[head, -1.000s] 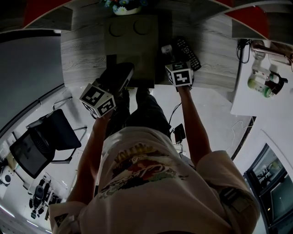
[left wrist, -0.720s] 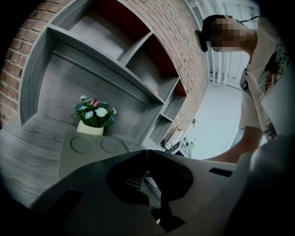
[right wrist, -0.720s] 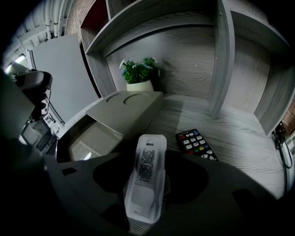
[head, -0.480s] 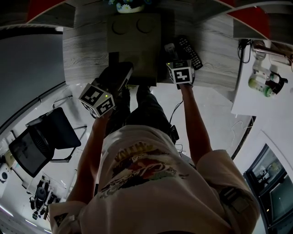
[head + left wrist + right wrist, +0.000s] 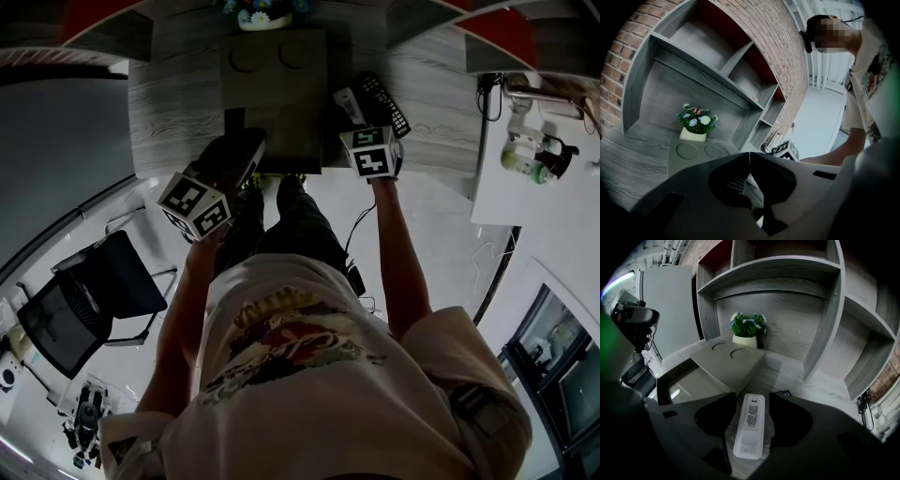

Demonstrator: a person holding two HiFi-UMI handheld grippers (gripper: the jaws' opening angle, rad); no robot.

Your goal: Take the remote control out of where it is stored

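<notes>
Rising higher above the grey wood-grain desk [image 5: 797,376] than a second ago, a slim white plastic remote control [image 5: 750,427] is clamped in the right gripper [image 5: 752,399], beside the olive-grey storage box [image 5: 736,359]. Removal looks essentially done. The left gripper [image 5: 749,161] is closed and empty.

Office-like room: swivel chair [image 5: 117,279], grey wooden shelving [image 5: 710,70], brick wall [image 5: 776,40]

Grey wood-grain worktop [image 5: 797,376] is looking matt; white plastic remote control [image 5: 751,425] is looking smooth; red brick wall [image 5: 773,28] is looking rough.
</notes>
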